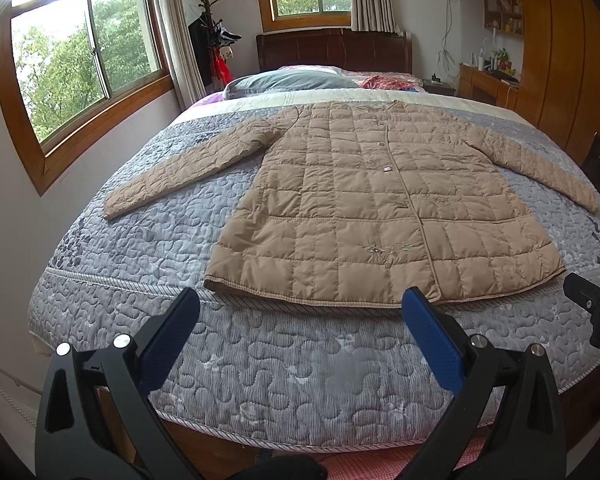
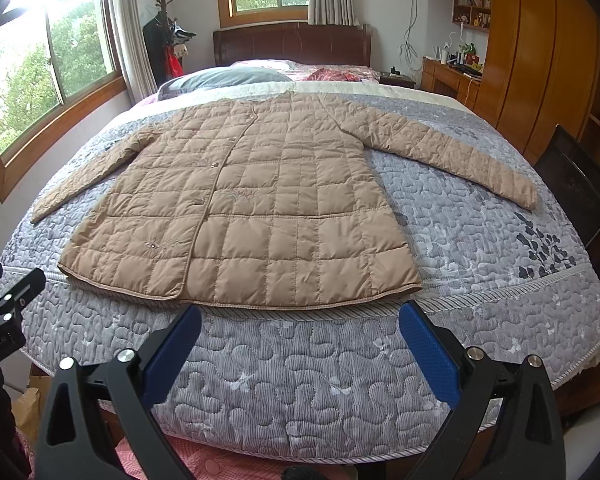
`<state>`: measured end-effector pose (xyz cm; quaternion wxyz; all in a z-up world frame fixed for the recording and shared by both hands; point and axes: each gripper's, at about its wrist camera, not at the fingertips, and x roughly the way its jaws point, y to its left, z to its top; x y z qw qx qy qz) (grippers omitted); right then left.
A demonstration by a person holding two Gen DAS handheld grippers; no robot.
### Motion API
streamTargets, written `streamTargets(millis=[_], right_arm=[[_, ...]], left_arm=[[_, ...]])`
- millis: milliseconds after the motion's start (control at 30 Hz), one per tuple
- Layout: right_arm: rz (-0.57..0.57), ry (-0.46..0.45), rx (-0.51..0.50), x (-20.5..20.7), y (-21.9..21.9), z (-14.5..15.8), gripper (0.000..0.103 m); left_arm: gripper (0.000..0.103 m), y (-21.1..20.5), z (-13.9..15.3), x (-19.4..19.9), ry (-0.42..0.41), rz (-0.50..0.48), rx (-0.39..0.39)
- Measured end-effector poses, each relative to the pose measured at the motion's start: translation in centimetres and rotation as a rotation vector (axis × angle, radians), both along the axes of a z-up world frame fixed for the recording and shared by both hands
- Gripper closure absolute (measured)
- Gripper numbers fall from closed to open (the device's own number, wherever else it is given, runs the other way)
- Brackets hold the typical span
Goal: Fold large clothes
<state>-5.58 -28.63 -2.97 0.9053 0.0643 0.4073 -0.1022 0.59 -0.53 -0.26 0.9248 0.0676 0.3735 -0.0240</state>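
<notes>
Quilted tan coat (image 1: 364, 204) lies spread flat, front up, on the grey patterned bedspread (image 1: 148, 248) in the left wrist view, both sleeves stretched out to the sides and its hem along the near edge of the bed. The left gripper (image 1: 300, 312) hovers just short of that hem, its blue-padded fingers (image 1: 428, 336) spread wide with nothing between them. A pillow (image 1: 288, 80) rests beyond the collar, before the dark headboard (image 1: 332, 48).

From the right wrist view, the same coat (image 2: 252, 208) sits left of centre, its right sleeve (image 2: 460, 156) angled toward a wooden wardrobe (image 2: 540, 60). The right gripper (image 2: 300, 320) hangs near the hem, fingers (image 2: 428, 348) wide apart and empty. The other gripper's black frame (image 2: 8, 308) shows at the left edge.
</notes>
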Motion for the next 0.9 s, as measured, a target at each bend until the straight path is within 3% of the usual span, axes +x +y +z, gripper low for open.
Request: streamTargets(millis=[333,467,567,667,900], right_arm=[[-0.006,0.005,0.006,1.0,-0.9,-0.5,0.004],[-0.003,0.033,0.095,2.8,-3.8,-1.0,0.004],[-0.053,0.036,0.124,4.3,-7.4,-0.9,0.004],[-0.118,0.024,0.138,5.9,-12.0,-0.3,0.004],[-0.305,0.059,0.25,10.9,-26.0,-0.4,0.004]], left_arm=[[0.003,0.1,-0.4,1.3,0.008,-0.014,-0.027],[0.003,0.0,-1.0,3.5,0.04,-0.041,-0.077],[0.003,-0.5,-2.2,6.8,0.151,-0.089,-0.114],[0.004,-1.9,-3.0,11.1,0.238,-0.125,-0.098],[0.004,-8.5,-2.5,21.0,0.279,-0.205,-0.011]])
